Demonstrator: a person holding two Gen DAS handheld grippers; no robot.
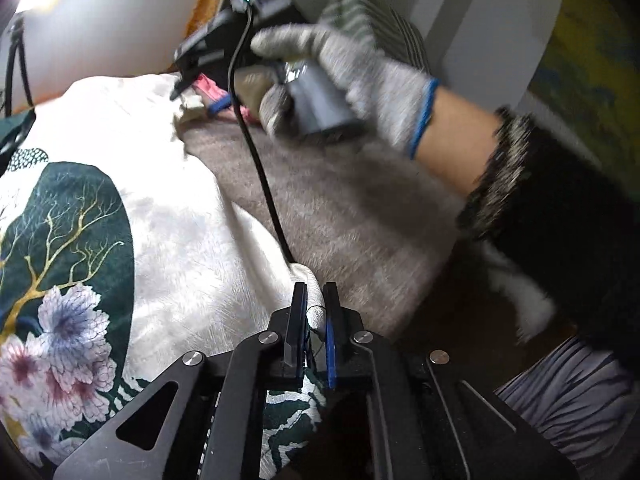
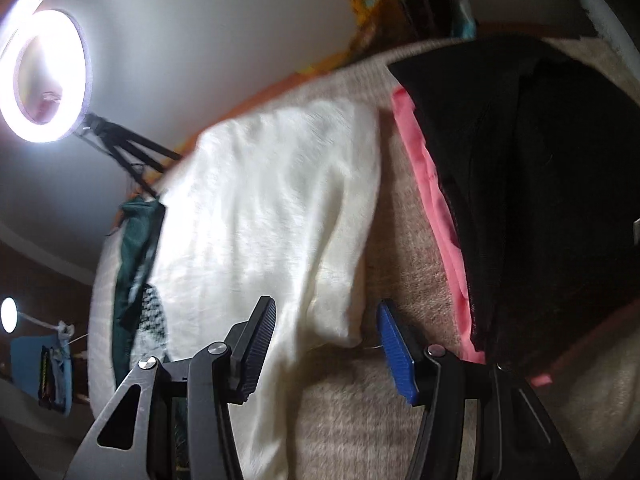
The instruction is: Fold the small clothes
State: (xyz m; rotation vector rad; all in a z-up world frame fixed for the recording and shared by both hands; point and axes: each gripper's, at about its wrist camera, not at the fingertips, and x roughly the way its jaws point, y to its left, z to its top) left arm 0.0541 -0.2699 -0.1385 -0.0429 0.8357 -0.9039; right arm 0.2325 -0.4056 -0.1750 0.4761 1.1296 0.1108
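A cream cloth with a dark green floral print (image 1: 160,200) lies spread over a fuzzy grey-brown blanket (image 1: 340,208). My left gripper (image 1: 316,296) is shut on the cloth's near corner, and a small fold of fabric shows between its pads. In the right wrist view the same cloth (image 2: 272,200) shows its plain cream side. My right gripper (image 2: 328,320) stands open over the cloth's other corner, which lies between the fingers with neither pad pressing on it. In the left wrist view a gloved hand (image 1: 360,76) holds the right gripper (image 1: 198,98) at the cloth's far edge.
A pink garment (image 2: 432,200) and a black one (image 2: 540,180) lie on the blanket (image 2: 360,420) to the right of the cloth. A ring light (image 2: 44,76) on a tripod stands at the far left. A black cable (image 1: 260,168) trails across the blanket. A striped cushion (image 1: 372,20) leans by the wall.
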